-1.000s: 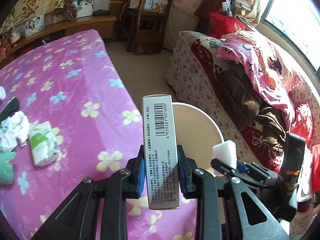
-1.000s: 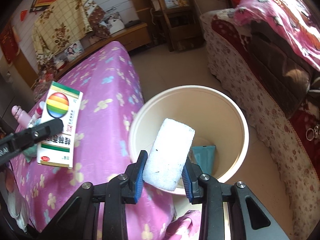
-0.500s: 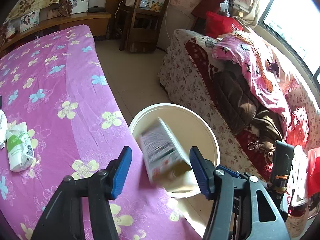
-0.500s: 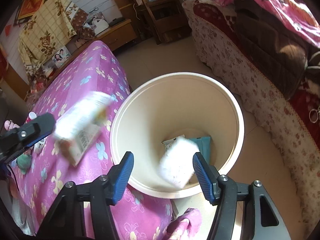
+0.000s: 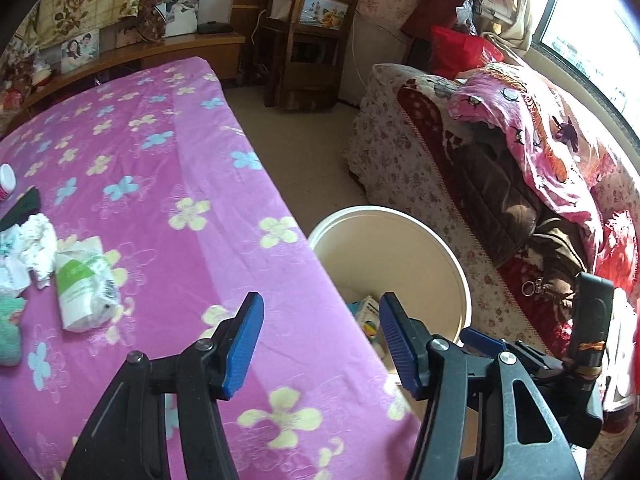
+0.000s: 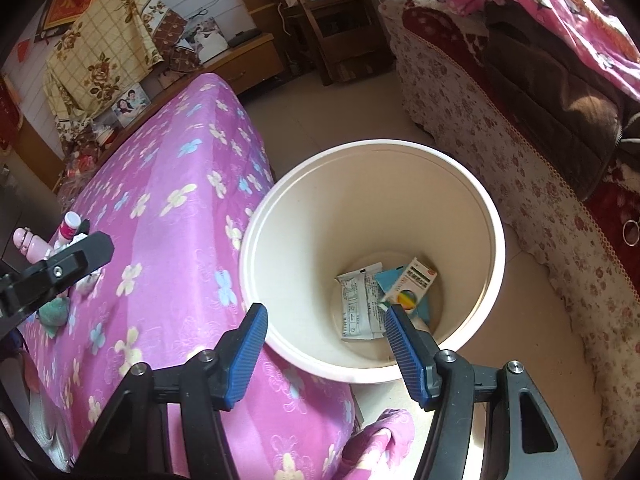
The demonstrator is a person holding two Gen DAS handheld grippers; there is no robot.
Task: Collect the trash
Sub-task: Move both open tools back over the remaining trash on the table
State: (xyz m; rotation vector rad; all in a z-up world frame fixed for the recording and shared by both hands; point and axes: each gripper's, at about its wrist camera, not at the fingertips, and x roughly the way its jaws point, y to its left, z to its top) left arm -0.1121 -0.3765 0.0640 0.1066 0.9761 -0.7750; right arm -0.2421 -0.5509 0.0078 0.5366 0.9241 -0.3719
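Observation:
A cream waste bin (image 6: pixel 472 184) stands on the floor beside the bed; it also shows in the left wrist view (image 5: pixel 448 256). Inside it lie a small carton with a rainbow circle (image 6: pixel 412 286), a white printed wrapper (image 6: pixel 356 304) and a blue packet (image 6: pixel 390 280). My right gripper (image 6: pixel 324 340) is open and empty above the bin's near rim. My left gripper (image 5: pixel 320 340) is open and empty over the bed edge next to the bin. On the bed lie a green-and-white wrapper (image 5: pixel 84 288) and crumpled white tissue (image 5: pixel 36 240).
The bed has a pink flowered cover (image 5: pixel 160 160). A teal cloth (image 5: pixel 8 328), a black item (image 5: pixel 20 206) and a small bottle (image 5: pixel 6 180) lie at its left. A sofa with blankets (image 5: pixel 500 152) stands right of the bin, a wooden shelf (image 5: pixel 312 32) behind.
Both grippers opened. The carton dropped from the left gripper and the white foam block from the right, both into the bin. The left gripper has drawn back over the bed.

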